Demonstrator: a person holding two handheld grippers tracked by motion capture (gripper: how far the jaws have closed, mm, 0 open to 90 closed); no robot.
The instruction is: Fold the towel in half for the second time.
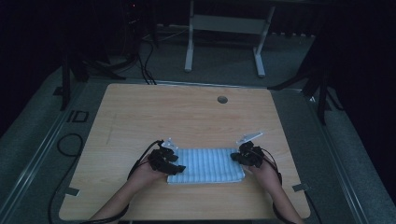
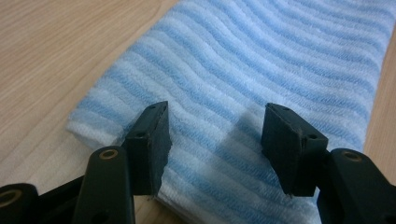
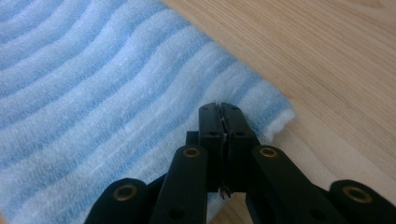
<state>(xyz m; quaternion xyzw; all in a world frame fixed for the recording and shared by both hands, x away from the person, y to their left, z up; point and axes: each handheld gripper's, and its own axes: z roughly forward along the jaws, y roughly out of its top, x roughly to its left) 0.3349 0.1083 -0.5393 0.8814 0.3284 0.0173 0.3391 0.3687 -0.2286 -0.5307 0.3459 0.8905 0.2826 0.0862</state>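
While the high view shows my left gripper [image 1: 164,160] and right gripper [image 1: 247,154] at opposite ends of the folded blue-and-white striped terry towel [image 1: 208,164] lying near my edge of the pale wooden table [image 1: 187,112], only one end looks secured. In the left gripper view my jaws stand apart over the towel's end, gripping nothing, so any lift now would leave that end sagging and unfolding. In the right gripper view my jaws are pressed together at the towel's corner, perhaps pinching only a thin edge that could slip out.

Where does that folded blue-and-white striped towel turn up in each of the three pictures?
High view: the folded blue-and-white striped towel lies near the front edge of the wooden table, between the two grippers.
Left gripper view: it runs from upper right to bottom centre, under the open left gripper.
Right gripper view: it covers the left side; the shut right gripper is at its corner.
Shared landmark: the light wood tabletop.
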